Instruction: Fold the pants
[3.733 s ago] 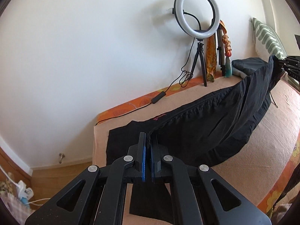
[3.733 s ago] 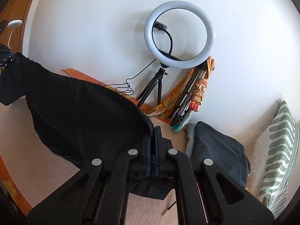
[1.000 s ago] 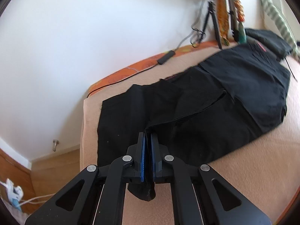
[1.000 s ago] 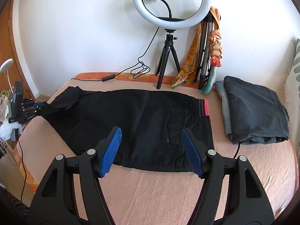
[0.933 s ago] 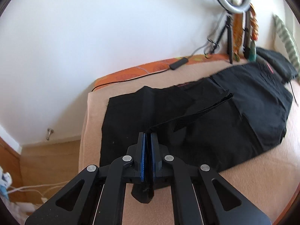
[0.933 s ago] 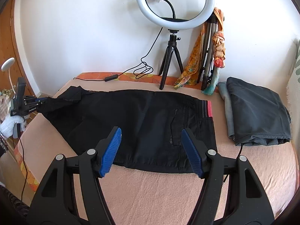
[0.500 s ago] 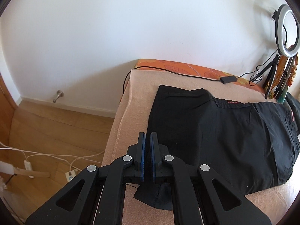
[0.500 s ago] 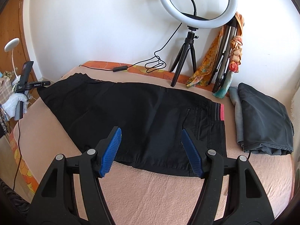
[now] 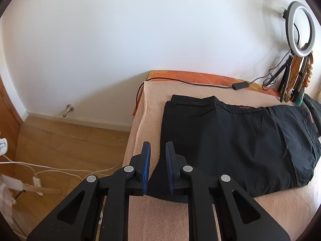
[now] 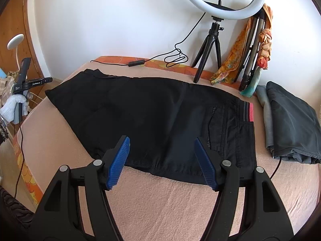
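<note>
The black pants (image 10: 156, 118) are lying flat on the bed (image 10: 180, 204), one leg laid over the other, so the lengthwise fold is judged to be done. Starting at the left, the cuff end is resting near the bed's left edge, where the left gripper (image 9: 157, 167) is being held with its jaws narrowly parted; a corner of cloth is showing between the blue pads (image 9: 146, 168), but no grip is being kept on it. Further right, the right gripper (image 10: 161, 160) is being held wide apart above the near hem, with nothing between its jaws. At the far right, the waistband with its pink stripe is lying just beside a folded grey garment (image 10: 291, 120). The crosswise folds, cuffs toward waistband, are judged to be still outstanding.
</note>
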`<state>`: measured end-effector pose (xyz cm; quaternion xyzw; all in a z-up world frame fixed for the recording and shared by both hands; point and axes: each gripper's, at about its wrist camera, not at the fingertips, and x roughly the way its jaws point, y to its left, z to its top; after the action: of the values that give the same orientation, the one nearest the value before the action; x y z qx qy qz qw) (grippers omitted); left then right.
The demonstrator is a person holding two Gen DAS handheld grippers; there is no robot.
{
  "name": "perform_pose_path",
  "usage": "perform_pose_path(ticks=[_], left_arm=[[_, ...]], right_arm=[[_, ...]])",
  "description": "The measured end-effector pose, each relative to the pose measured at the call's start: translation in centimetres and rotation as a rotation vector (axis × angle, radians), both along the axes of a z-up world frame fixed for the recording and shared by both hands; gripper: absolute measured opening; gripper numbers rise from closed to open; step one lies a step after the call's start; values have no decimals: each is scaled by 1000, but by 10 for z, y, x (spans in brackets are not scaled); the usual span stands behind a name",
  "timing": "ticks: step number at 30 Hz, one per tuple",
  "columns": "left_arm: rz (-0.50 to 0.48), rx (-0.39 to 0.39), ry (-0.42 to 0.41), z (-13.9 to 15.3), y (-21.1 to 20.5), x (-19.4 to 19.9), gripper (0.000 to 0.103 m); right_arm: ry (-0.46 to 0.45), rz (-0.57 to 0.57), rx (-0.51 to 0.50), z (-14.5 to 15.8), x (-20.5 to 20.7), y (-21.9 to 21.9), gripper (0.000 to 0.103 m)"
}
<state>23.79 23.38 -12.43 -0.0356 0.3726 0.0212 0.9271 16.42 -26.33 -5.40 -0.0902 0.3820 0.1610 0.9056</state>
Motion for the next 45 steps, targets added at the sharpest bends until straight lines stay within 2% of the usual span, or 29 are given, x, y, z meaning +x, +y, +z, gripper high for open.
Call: perform_pose_path(ticks=[2,3,4,9,11,14,17,21,24,27,33,37,39,42,43,45], left_arm=[[-26,-37,-3,0,-5,-9,34],[-38,-51,-6,0,-9,-13,49],[-45,-61,-9,0,-11,-18,55],[-82,-185,17,-4,-21,-29,56],[-54,-227,22,-5,-22,-33,58],[-7,-344,-8,-8,-18,-42,58],[49,-398,-7,-14,-19,-46,58],[152,-453,19,-23,-17,-47,58],[160,-499,12,-28,-15,-50,58],[182,-572,-1,-31,-7,-55,58],[199,-604,-30,-38,-3,-59,58],[171,-590,-27,-43,-9,-57,58],[160,-595,-23,-43,-9,-57,58],[155,-619,-3,-48,-4,-54,58],[164,-630,5,-50,-2,-54,58],[161,-640,-1,-52,1,-55,58]], right_arm=[[30,47,27,-5,3,6,69],[37,68,27,-7,5,10,69],[38,86,26,-8,7,14,69],[62,222,68,-2,33,47,69],[47,287,62,4,48,68,69],[67,391,66,8,79,104,69],[94,479,72,7,116,145,69],[136,575,51,-8,161,210,66],[174,639,31,-24,188,261,58],[204,684,2,-45,212,306,55],[255,717,-33,-90,243,360,55],[307,712,-35,-113,254,376,55],[307,708,-19,-114,256,377,54],[296,675,-41,-112,257,374,27],[298,675,-44,-110,257,372,23],[281,699,-56,-105,256,370,22]])
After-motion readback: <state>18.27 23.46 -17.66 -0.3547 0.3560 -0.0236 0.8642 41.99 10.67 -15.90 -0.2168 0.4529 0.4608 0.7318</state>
